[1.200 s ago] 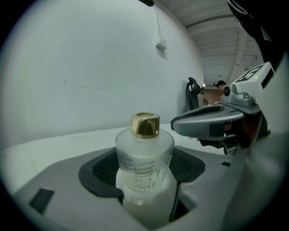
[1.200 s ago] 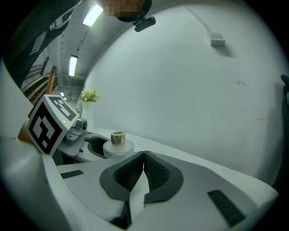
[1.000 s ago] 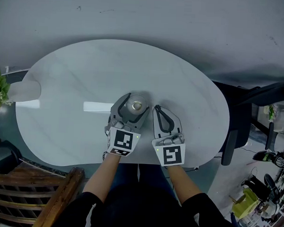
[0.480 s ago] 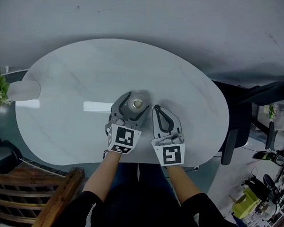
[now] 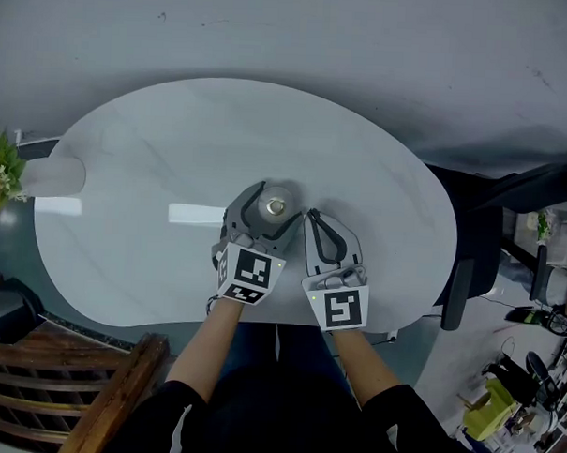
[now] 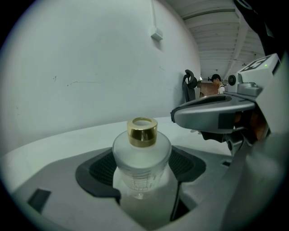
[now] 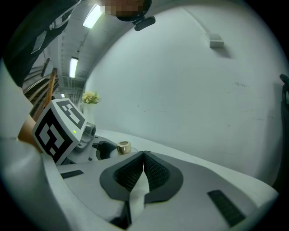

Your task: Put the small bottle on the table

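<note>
A small frosted bottle [image 6: 141, 164] with a gold cap [image 5: 276, 207] stands upright between the jaws of my left gripper [image 5: 267, 209], which is shut on its body. In the head view it sits over the near middle of the white oval table [image 5: 155, 159]; whether its base touches the top is hidden. My right gripper [image 5: 314, 218] lies just to the right of it, shut with its black pads pressed together and nothing between them. In the right gripper view the gold cap [image 7: 123, 147] shows to the left of my right gripper [image 7: 144, 155].
A white vase [image 5: 51, 176] with yellow flowers stands at the table's left end. A wooden chair [image 5: 65, 390] is at the near left. A dark office chair [image 5: 490, 230] and floor clutter lie to the right. A person sits far off in the left gripper view.
The left gripper has crept slightly right and forward with the bottle still in it. The right gripper has stayed put.
</note>
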### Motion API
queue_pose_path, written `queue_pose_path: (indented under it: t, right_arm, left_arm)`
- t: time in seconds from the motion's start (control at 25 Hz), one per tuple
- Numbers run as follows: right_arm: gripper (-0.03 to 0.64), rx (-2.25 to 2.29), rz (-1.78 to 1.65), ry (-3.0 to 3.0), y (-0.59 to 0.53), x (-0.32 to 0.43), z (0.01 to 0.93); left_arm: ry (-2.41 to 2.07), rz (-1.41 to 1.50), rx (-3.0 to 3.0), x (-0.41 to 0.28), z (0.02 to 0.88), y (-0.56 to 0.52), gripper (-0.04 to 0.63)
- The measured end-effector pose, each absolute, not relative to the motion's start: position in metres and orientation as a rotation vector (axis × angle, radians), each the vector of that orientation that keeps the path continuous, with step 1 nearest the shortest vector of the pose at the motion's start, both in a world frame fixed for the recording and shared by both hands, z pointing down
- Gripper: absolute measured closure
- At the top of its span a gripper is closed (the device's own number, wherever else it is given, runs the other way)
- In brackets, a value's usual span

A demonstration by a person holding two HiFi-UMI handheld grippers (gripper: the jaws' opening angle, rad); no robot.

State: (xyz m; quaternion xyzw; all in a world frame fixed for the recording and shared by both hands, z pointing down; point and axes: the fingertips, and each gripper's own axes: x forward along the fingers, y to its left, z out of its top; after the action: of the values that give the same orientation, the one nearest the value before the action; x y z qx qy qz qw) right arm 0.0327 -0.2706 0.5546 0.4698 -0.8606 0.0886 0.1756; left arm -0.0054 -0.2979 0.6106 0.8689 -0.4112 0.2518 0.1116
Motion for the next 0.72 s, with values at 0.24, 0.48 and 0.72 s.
queue_pose_path:
  t: [0.24,0.48,0.72]
  right_arm:
    - [0.594,1.335,0.228,-2.454,-0.268,0.031,0.542]
    - [0.594,1.344,0.181,-2.478,-0.261,0.027,0.518]
    - [0.594,1.362,0.113,-2.510,-0.249,0.021,0.485]
  left_arm:
    - [-1.268,0.741,2.548,-0.015,0.598,-0.291,0.245]
    - [-1.351,0.684,2.557,-0.029,0.565,-0.280,0.245]
    - [-1.501,0.575,2.578,-0.043,0.510,-0.265,0.428]
